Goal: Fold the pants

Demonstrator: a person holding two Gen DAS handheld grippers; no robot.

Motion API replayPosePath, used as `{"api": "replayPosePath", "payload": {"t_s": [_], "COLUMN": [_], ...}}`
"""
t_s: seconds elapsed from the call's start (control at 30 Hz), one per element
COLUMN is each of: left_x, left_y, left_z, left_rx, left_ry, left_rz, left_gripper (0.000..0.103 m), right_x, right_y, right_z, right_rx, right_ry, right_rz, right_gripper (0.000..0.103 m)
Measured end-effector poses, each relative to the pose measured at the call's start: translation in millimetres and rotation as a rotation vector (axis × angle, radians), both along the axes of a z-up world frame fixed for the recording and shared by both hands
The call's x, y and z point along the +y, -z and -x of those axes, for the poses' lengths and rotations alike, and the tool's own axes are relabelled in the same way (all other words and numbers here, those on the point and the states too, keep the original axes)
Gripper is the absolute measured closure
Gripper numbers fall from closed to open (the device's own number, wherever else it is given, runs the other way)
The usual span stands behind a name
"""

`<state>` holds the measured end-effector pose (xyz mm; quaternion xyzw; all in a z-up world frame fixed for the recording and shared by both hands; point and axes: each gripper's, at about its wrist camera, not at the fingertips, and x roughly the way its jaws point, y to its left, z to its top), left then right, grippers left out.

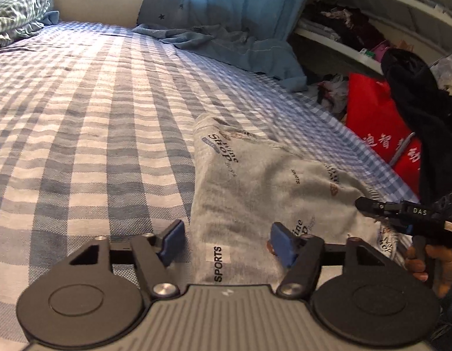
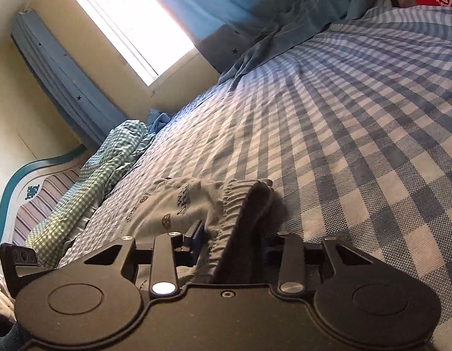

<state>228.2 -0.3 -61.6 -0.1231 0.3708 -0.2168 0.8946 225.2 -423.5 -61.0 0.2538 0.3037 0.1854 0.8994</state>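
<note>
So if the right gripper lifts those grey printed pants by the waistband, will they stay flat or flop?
Probably flop: the pants lie wrinkled and limp on the checked bedspread. The right gripper pinches only the gathered waistband, so the legs would likely sag. They look light, soft knit.

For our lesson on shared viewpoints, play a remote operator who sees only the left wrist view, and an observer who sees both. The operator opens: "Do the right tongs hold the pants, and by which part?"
Observer: Yes. In the right wrist view the right tongs are closed on the pants, at the gathered waistband.
Operator: Does that waistband lie flat?
Observer: No. It is bunched between the fingers and stands up off the sheet, with its dark inside showing.
Operator: What lies beyond the pants on that side?
Observer: A headboard with a teal rim, at the end of the bed.
</note>
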Motion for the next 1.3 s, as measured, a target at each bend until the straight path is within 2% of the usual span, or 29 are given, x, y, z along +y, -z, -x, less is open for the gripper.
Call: {"api": "replayPosePath", "payload": {"t_s": [0.07, 0.13, 0.17, 0.2, 0.23, 0.37, 0.5, 0.57, 0.77, 0.97, 1.03, 1.1, 1.3], "left_x": [-4, -6, -6, -5, -3, 5, 24, 35, 74, 114, 129, 146, 181], "left_y": [-4, -7, -9, -13, -17, -38, -57, -66, -98, -126, -124, -114, -45], "left_z": [-2, -5, -4, -2, 1, 26, 47, 49, 34, 20, 12, 6, 1], "left_rx": [0.036, 0.078, 0.092, 0.097, 0.097, 0.072, 0.061, 0.052, -0.004, -0.107, -0.109, -0.087, 0.054], "left_ry": [-0.038, -0.066, -0.071, -0.081, -0.084, -0.069, -0.062, -0.068, -0.113, -0.222, -0.265, -0.309, -0.373], "left_rz": [-0.017, -0.027, -0.021, -0.014, -0.008, 0.020, 0.026, -0.004, -0.097, -0.166, -0.163, -0.134, -0.062], "left_gripper": [0.056, 0.073, 0.078, 0.086, 0.089, 0.090, 0.090, 0.090, 0.090, 0.090, 0.090, 0.090, 0.089], "right_x": [13, 25, 31, 35, 39, 51, 82, 99, 156, 219, 237, 251, 271], "right_y": [-3, -8, -11, -13, -17, -39, -66, -75, -102, -118, -115, -105, -50], "right_z": [7, 16, 22, 29, 34, 57, 66, 62, 24, -36, -57, -80, -114], "right_rx": [-0.018, -0.045, -0.061, -0.075, -0.080, -0.107, -0.099, -0.089, -0.151, -0.241, -0.246, -0.213, -0.056], "right_ry": [0.024, 0.056, 0.075, 0.094, 0.110, 0.104, 0.027, -0.016, -0.120, -0.188, -0.205, -0.223, -0.239], "right_rz": [0.058, 0.103, 0.119, 0.126, 0.124, 0.075, 0.130, 0.141, 0.150, 0.124, 0.119, 0.099, 0.135], "right_gripper": [0.072, 0.080, 0.082, 0.086, 0.088, 0.091, 0.091, 0.092, 0.092, 0.092, 0.092, 0.092, 0.092]}}
